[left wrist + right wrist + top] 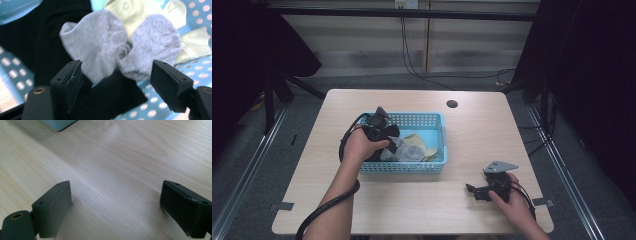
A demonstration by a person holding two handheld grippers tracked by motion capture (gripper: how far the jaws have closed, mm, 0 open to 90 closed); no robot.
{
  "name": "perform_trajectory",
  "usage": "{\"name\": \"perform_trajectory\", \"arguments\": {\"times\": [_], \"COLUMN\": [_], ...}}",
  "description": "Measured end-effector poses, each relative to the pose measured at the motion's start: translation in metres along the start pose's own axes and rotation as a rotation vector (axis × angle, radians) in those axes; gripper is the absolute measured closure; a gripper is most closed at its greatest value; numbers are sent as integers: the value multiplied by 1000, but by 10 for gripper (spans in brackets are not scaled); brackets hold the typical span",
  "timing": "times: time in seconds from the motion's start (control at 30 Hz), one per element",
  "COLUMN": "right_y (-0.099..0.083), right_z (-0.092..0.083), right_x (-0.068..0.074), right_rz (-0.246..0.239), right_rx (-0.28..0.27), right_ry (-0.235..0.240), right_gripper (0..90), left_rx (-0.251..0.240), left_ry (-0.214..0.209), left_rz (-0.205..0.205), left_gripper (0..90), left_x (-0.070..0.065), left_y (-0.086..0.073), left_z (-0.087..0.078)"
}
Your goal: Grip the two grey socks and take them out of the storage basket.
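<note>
Nearest to you, your right gripper (473, 190) rests low on the table (422, 200) near its front right corner, held by your right hand (512, 200) with the grey three-cornered plate on top. In the right gripper view its jaws stand wide apart with bare wood grain between them, gripping nothing; a corner of the blue basket (60, 123) sits at the far edge of that view.

Farther in, your left hand (359, 145) holds the left gripper (384, 132) down inside the blue basket (439, 135), which stands at about the middle of the table, and its cable loops back along your forearm. In the left gripper view the jaws are parted, not pressing on anything, and they frame the grey socks (120, 42): two rounded grey pieces lying side by side, touching each other, their lower ends just between the jaw tips. The grey socks lie partly over a black garment (45, 30), which spreads under them on the left side of the basket floor. Beyond the grey socks lie pale yellow socks (140, 12), one piece tucked behind them and another beside them to the right.

Farthest away, a small dark hole (452, 104) marks the table top behind the basket.
</note>
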State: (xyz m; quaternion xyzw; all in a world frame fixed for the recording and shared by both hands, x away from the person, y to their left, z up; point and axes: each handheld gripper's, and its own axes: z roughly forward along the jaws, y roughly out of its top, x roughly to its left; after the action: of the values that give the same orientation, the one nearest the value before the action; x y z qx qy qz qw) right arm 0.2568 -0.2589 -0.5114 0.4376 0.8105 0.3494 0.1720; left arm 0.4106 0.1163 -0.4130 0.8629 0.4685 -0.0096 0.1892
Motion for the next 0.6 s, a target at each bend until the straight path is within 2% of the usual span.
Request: {"name": "perform_trajectory", "arguments": {"times": [0.2, 0.4, 0.47, 0.53, 0.6], "right_y": [0, 0, 0, 0, 0], "right_z": [0, 0, 0, 0, 0], "right_x": [0, 0, 0, 0, 0], "right_rz": [1, 0, 0, 0, 0], "right_rx": [1, 0, 0, 0, 0], "right_ry": [0, 0, 0, 0, 0], "right_gripper": [98, 98, 98, 98, 98], "left_rx": [15, -11, -1, 20, 26], "left_ry": [-11, -39, -45, -49, -57], "left_rz": [32, 52, 60, 74, 72], "left_gripper": [282, 294, 302, 358, 367], "left_x": [-12, -20, -22, -22, -22], "left_y": [8, 15, 17, 18, 18], "left_z": [16, 29, 34, 39, 44]}}
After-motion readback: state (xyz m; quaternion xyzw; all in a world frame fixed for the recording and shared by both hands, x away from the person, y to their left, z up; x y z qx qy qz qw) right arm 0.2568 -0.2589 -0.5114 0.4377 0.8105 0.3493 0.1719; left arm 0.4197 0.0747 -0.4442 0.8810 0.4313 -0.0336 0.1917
